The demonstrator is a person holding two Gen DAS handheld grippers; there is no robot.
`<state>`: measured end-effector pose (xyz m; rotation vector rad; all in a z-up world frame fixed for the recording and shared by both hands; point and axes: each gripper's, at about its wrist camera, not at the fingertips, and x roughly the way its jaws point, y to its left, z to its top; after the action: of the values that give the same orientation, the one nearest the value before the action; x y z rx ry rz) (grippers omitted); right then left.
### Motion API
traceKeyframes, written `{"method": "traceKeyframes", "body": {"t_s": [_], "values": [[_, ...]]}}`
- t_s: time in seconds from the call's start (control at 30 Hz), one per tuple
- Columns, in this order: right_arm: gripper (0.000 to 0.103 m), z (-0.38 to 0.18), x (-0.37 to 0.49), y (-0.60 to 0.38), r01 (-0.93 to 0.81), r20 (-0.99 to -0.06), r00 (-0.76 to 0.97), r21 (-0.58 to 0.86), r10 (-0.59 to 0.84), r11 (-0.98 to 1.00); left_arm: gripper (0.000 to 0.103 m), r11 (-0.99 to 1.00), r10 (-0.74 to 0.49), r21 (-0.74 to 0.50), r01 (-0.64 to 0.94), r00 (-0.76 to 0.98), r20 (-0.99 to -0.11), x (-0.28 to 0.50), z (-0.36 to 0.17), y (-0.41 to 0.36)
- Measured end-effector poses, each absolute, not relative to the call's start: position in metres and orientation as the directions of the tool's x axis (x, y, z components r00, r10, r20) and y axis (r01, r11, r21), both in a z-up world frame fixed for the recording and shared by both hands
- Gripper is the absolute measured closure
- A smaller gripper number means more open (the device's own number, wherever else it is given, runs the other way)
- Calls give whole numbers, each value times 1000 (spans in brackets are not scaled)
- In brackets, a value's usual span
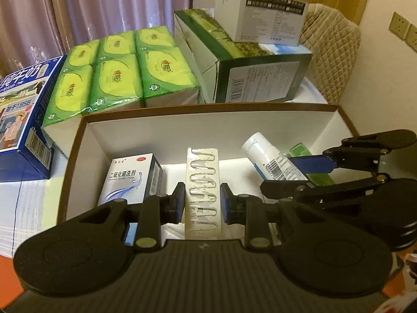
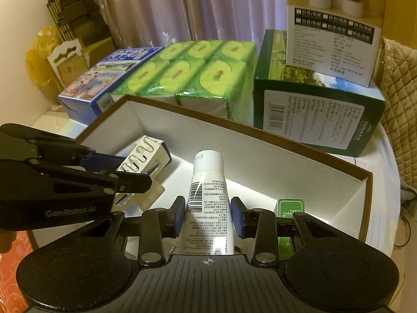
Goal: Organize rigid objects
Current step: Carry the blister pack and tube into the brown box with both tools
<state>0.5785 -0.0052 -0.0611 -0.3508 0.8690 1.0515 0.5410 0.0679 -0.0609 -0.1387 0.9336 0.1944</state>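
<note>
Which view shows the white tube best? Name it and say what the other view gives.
The right wrist view: the white tube runs down the middle, cap, barcode and print all visible, clamped in the right gripper. The left wrist view shows the tube off to the right, tilted, its lower end hidden behind that gripper.

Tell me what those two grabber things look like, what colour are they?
Both are mostly black. The left gripper and right gripper each have two thin black link arms with silver round pins, ending in blue pads. Behind them sit two big round black discs and a ribbed grey plate. One side reads "GenRobot.AI" in grey letters. No cables or sleeves show.
</note>
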Motion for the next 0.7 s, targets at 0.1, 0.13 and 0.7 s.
{"method": "traceKeyframes", "body": {"t_s": [0.1,0.13,0.7], "values": [[68,-65,586,-4,-867,-770,205,143,604,478,80,972,112,-27,-231,569,-815,550,-67,69],[68,-65,588,-3,-867,-771,203,145,603,477,80,972,114,-26,-233,567,-816,553,-69,69],[68,-71,601,11,-889,-776,163,152,609,431,59,955,167,-10,-297,564,-809,548,-63,88]]}}
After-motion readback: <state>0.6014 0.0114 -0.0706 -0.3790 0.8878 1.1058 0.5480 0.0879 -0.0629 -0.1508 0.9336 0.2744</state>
